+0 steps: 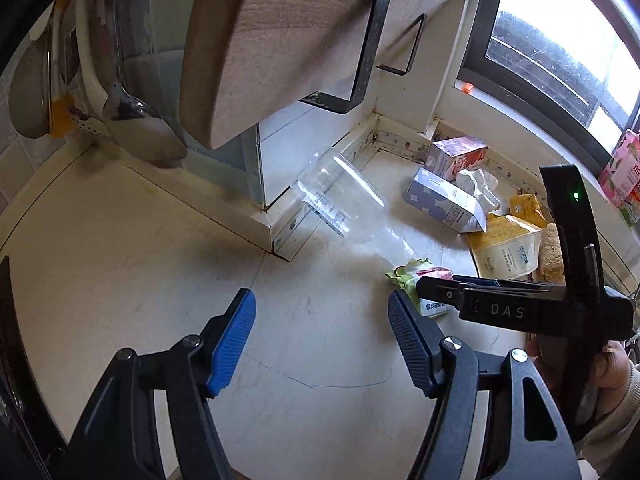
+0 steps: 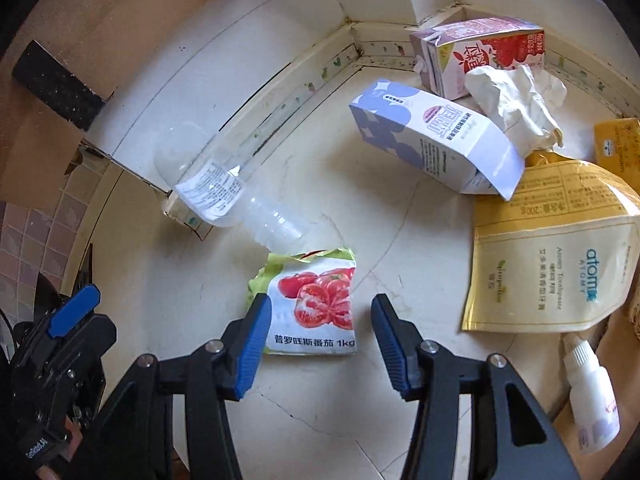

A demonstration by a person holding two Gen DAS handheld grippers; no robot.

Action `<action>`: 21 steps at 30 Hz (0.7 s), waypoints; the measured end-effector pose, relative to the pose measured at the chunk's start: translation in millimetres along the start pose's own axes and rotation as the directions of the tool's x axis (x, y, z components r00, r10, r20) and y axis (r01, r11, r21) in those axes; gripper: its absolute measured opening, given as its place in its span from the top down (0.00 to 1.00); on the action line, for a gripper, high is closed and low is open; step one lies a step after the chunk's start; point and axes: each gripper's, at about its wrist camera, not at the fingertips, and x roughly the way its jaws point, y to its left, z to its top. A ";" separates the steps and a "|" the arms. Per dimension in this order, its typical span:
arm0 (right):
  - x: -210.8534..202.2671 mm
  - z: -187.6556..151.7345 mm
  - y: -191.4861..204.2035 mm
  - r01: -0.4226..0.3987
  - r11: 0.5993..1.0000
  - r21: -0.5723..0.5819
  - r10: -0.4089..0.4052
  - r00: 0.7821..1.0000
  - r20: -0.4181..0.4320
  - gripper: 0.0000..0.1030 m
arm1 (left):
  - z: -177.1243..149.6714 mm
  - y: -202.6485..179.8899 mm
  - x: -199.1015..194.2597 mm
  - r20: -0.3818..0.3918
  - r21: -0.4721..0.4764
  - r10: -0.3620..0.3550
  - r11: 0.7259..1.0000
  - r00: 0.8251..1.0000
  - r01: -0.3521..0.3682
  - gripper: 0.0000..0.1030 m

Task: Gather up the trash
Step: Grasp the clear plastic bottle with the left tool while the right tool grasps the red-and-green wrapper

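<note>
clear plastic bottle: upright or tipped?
Tipped. The clear plastic bottle lies on its side on the counter, neck toward the tomato packet.

left wrist: steep down, counter [image 1: 120,240] | right wrist: closer | shared: bottle [image 1: 344,196]

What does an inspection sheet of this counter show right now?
Surface: pale counter, scuffed, grimy corner edges.
Job's things: tomato bag, clear bottle lying down, blue carton, strawberry carton, crumpled paper, yellow pouch.
Clutter: small white bottle.
Grippers: left gripper open, empty; right gripper open, astride the tomato bag.
Cables: nothing seen.
Surroundings: wooden board, hanging utensils, window.
</note>
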 end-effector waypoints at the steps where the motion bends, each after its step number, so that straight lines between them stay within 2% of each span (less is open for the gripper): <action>1: 0.9 1.0 0.1 -0.006 1.000 -0.007 0.006 1.000 0.002 0.49 | 0.6 -0.9 0.8 -0.001 -0.001 0.001 1.000 1.000 -0.001 0.35; 3: 1.6 2.4 0.8 -0.015 1.000 -0.023 0.015 1.000 0.004 0.51 | 1.9 -2.4 3.4 0.000 -0.003 -0.001 1.000 1.000 0.001 0.35; 6: 0.6 1.9 2.7 -0.059 0.997 -0.045 0.059 0.998 0.004 0.74 | 3.5 -4.6 8.7 -0.002 -0.012 -0.009 1.000 1.000 0.009 0.35; 10: -15.5 -1.4 7.8 -0.102 0.991 -0.087 0.105 0.994 0.034 0.90 | 5.0 -10.0 19.1 -0.014 -0.037 -0.033 0.999 0.999 0.032 0.35; 14: -40.9 -5.8 9.1 -0.094 0.987 -0.129 0.104 0.992 0.071 0.97 | 9.1 -16.7 29.2 -0.009 -0.082 -0.056 0.995 0.998 0.055 0.33; 16: -54.4 -9.8 5.3 -0.081 0.987 -0.137 0.094 0.992 0.089 0.97 | 13.3 -22.3 34.1 0.003 -0.104 -0.049 0.993 0.999 0.049 0.26; 17: -62.0 -11.9 1.6 -0.074 0.988 -0.136 0.088 0.991 0.101 0.97 | 15.7 -25.3 36.6 0.010 -0.115 -0.035 0.993 0.999 0.036 0.18; 21: -83.7 -15.8 -19.2 -0.071 0.991 -0.116 0.087 0.986 0.141 0.97 | 28.6 -39.3 52.6 0.022 -0.137 -0.012 0.990 1.000 0.015 0.17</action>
